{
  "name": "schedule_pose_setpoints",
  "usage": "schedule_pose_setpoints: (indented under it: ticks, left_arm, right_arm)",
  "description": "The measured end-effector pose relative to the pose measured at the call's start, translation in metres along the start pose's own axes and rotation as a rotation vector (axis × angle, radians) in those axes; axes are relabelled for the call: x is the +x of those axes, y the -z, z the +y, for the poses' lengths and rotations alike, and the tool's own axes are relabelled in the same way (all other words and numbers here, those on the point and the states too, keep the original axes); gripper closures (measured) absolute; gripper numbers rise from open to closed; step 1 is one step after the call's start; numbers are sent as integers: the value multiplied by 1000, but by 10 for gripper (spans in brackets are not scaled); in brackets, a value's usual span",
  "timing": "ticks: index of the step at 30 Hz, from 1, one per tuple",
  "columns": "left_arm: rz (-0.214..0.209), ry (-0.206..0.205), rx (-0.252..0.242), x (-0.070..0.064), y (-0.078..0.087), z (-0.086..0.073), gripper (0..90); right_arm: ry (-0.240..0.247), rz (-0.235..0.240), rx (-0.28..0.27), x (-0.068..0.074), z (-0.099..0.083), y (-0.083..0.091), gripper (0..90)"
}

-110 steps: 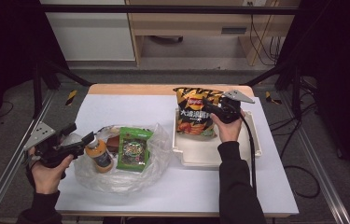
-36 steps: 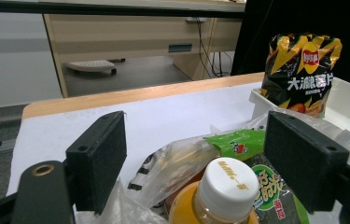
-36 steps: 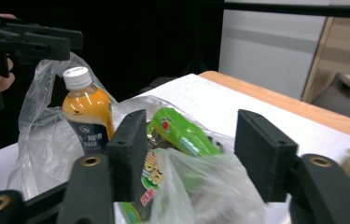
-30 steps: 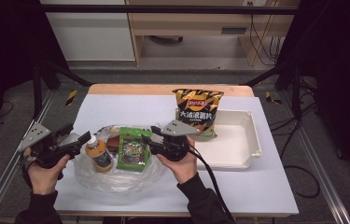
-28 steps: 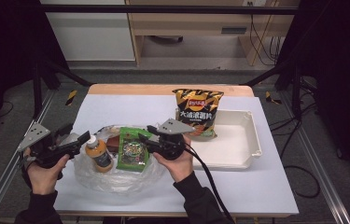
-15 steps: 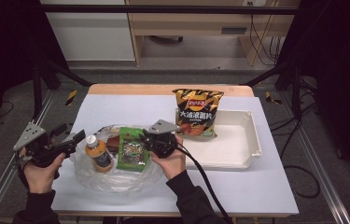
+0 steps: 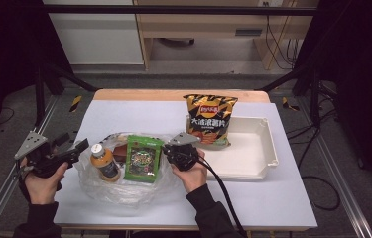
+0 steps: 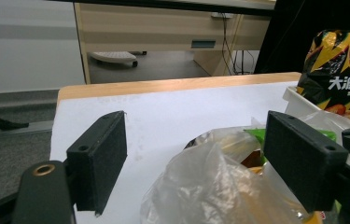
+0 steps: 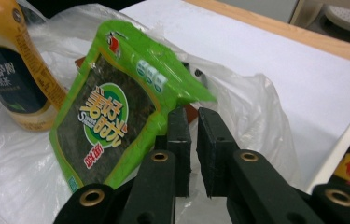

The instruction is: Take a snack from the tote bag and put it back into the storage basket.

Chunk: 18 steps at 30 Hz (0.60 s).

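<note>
A green seaweed packet (image 7: 144,157) leans up inside a crumpled clear plastic bag (image 7: 124,191), beside an orange drink bottle (image 7: 105,161). My right gripper (image 7: 171,154) is at the packet's right edge. In the right gripper view the packet (image 9: 112,107) fills the left, and my right gripper (image 9: 192,116) has its jaws almost together on that edge. My left gripper (image 7: 74,145) is open just left of the bag, touching nothing. In the left gripper view the left gripper (image 8: 196,140) has its jaws spread wide, with the bag (image 8: 210,186) ahead of them.
A black and orange chips bag (image 7: 209,119) stands upright at the left end of a white tray (image 7: 260,153) on the right of the white table. The table's wooden far edge (image 7: 173,94) and metal frame rails border the work area.
My right gripper left the chips bag in the tray, crossed left to the green packet and shut on its edge. My left gripper drew back a little from the bottle.
</note>
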<state>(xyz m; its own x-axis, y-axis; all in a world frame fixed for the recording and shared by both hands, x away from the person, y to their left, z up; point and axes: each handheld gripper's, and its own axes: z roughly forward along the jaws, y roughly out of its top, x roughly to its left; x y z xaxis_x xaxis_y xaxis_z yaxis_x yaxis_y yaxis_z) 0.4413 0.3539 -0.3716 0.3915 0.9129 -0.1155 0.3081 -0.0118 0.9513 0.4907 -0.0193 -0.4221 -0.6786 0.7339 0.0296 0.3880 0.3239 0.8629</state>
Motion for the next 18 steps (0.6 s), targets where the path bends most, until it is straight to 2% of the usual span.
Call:
schedule_pose_setpoints:
  ticks: [9, 11, 15, 18]
  left_arm:
    - [8, 10, 10, 4, -1, -3, 210]
    - [7, 11, 6, 4, 0, -3, 210]
    - [8, 12, 3, 4, 0, -3, 211]
    - [6, 10, 3, 4, 0, -2, 211]
  right_arm:
    - [-24, -20, 42, -5, -14, -7, 804]
    - [-32, -3, 16, -5, -12, -4, 778]
    - [-53, 50, -71, -2, -3, 5, 727]
    - [-54, 88, -100, 3, 3, 8, 685]
